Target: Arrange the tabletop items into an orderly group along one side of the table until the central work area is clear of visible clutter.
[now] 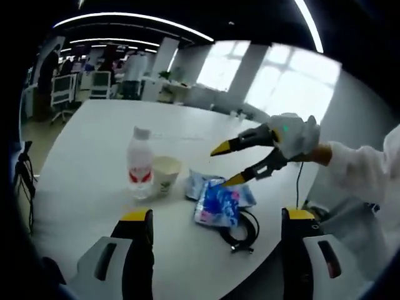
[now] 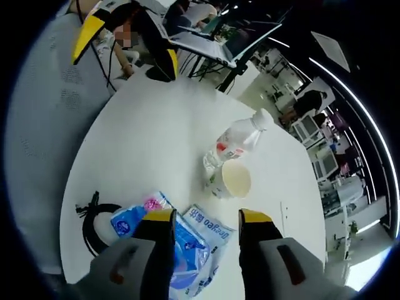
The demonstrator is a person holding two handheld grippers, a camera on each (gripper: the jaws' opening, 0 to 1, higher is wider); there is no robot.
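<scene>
My right gripper (image 1: pixel 230 164), jaws spread and empty, hovers over the blue packets (image 1: pixel 219 201) at mid-table beside the paper cup (image 2: pixel 230 179), water bottle (image 2: pixel 239 142) and coiled black cable (image 2: pixel 94 220). My left gripper (image 1: pixel 212 215), jaws also spread, waits near the table (image 1: pixel 94 144) edge. I judge a good grasp means descending squarely and pinching one packet's rim, without dragging the cable.
</scene>
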